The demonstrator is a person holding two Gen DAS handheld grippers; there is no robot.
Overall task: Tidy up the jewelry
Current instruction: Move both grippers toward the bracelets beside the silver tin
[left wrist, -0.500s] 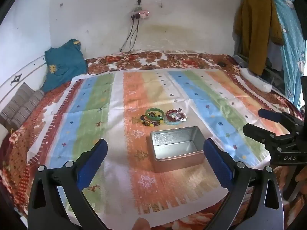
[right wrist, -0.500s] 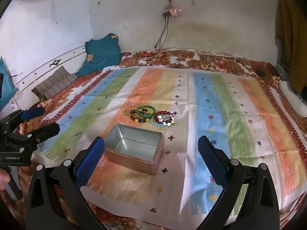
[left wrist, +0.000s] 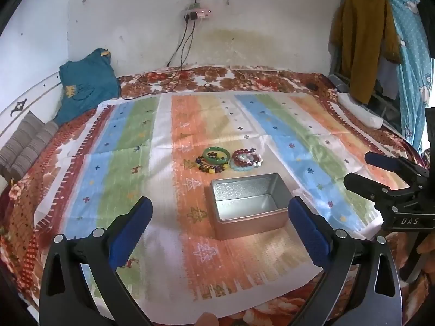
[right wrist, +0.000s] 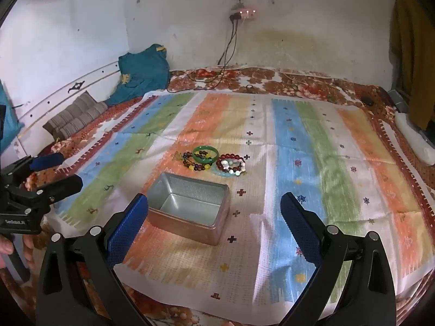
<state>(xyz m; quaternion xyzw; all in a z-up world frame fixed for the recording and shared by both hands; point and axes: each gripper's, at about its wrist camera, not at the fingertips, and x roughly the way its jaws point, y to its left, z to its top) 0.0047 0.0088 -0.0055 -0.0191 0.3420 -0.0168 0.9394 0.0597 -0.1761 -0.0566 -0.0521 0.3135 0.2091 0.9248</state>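
An open, empty metal tin (left wrist: 248,206) (right wrist: 189,207) sits on a striped cloth spread over a bed. Just beyond it lie a green bangle (left wrist: 216,154) (right wrist: 205,153), a dark multicoloured bead bracelet (left wrist: 208,166) (right wrist: 194,164) and a red-and-white bead bracelet on a light blue one (left wrist: 246,159) (right wrist: 231,164). My left gripper (left wrist: 220,225) hovers open before the tin, nothing between its blue pads. My right gripper (right wrist: 214,225) is open too, the tin's near right corner showing between its pads. Each gripper appears at the other view's edge (left wrist: 391,179) (right wrist: 46,174).
The striped cloth (left wrist: 136,163) covers a floral bedspread (left wrist: 244,78). A teal garment (left wrist: 84,84) and grey striped cushions (left wrist: 24,141) lie at the left. Cables hang from a wall socket (left wrist: 195,13). Clothes (left wrist: 364,40) hang at the right, near a white roll (left wrist: 359,110).
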